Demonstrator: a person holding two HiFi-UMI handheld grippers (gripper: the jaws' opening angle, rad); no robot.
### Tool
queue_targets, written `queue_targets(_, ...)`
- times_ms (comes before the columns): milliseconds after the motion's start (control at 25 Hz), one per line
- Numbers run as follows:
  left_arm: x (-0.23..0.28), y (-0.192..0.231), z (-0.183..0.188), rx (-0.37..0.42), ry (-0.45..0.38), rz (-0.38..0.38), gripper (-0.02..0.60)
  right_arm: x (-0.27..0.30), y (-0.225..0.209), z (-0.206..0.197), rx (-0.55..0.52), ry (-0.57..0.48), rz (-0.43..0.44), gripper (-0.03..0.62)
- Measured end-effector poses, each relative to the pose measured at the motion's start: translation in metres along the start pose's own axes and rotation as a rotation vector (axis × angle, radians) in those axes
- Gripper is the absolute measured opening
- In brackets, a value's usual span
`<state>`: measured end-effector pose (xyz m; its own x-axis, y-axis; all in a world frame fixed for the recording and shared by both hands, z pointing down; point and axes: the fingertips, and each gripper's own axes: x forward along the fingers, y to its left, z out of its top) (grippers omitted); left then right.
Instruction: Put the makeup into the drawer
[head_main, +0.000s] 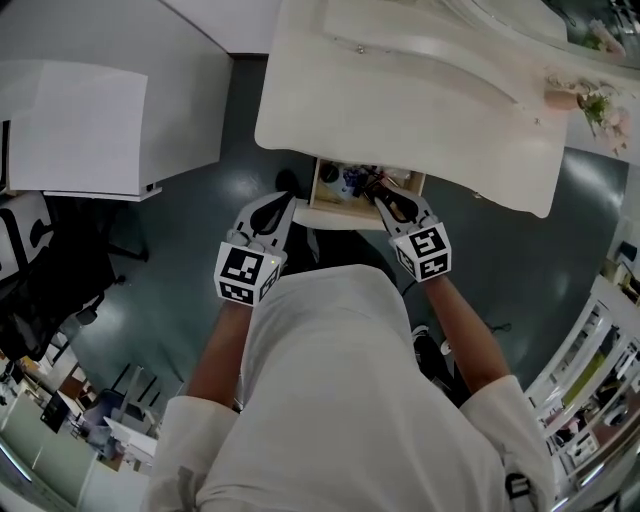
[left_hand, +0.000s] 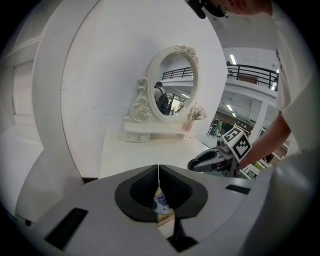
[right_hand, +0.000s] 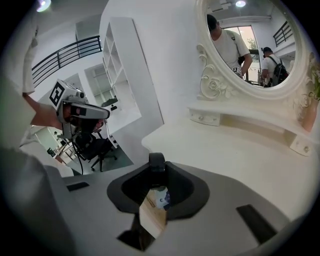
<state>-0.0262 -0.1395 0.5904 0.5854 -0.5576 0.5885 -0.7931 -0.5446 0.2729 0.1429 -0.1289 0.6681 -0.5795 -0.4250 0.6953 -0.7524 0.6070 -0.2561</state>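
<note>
Two grippers hover at the open drawer under the white dressing table. The right gripper pinches a dark, rounded makeup piece at its tips, above the drawer's wooden inside, where a blue-printed item lies. The left gripper sits near the drawer's left front corner, jaws pressed together with nothing between them.

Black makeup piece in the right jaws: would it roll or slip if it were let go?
The black makeup piece looks rounded like a small tube, so it would probably roll on the smooth white tabletop. It is small against the right gripper, so likely light. Its dark surface seems smooth, so it may slip.
</note>
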Motion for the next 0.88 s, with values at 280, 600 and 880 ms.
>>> queue_targets(280,0.016,0.005,-0.020,0.006,0.054,-0.042,0.018,0.031,0.006,-0.023,0.013,0.072,0.012,0.089)
queue_targets(600,0.028,-0.003,-0.043,0.028,0.119,-0.087,0.018,0.058,0.007,-0.052,0.013,0.158,0.025,0.089)
queue_targets(880,0.039,-0.006,-0.066,0.011,0.161,-0.103,0.018,0.088,0.000,-0.084,0.046,0.230,0.038,0.089)
